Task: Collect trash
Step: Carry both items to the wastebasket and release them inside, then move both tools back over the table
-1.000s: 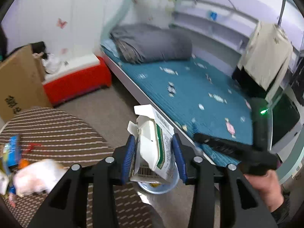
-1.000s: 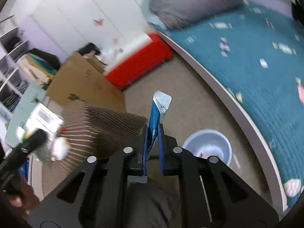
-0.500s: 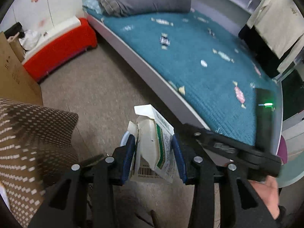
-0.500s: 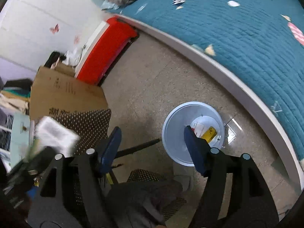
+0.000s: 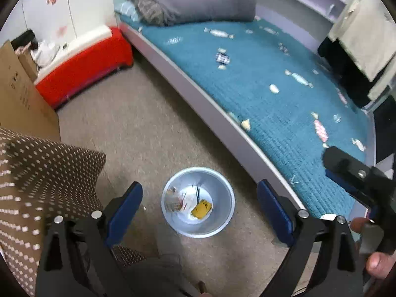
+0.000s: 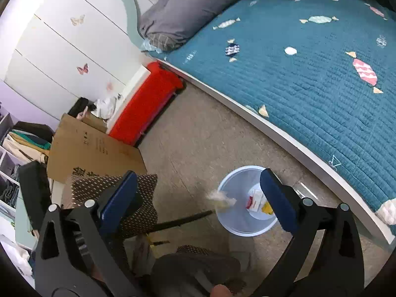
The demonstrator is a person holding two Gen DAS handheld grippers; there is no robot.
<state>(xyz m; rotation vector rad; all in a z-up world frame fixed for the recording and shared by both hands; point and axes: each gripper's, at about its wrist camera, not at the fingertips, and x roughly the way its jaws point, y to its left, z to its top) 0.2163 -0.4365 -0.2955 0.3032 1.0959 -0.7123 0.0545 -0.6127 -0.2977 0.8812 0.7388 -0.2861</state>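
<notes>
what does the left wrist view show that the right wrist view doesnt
Only the left wrist view shows the right gripper at the frame's right edge, and clothes hanging beyond the bed.

Only the right wrist view shows shelves of folded clothes at far left, and a blurred piece of trash at the bin's rim.

Both show the pale bin with trash inside, the teal bed, the red box, the cardboard box, and open, empty fingers.

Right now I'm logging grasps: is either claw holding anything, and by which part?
Nothing is held. The left claw and the right claw are both open and empty above the bin, which has trash in it.
</notes>
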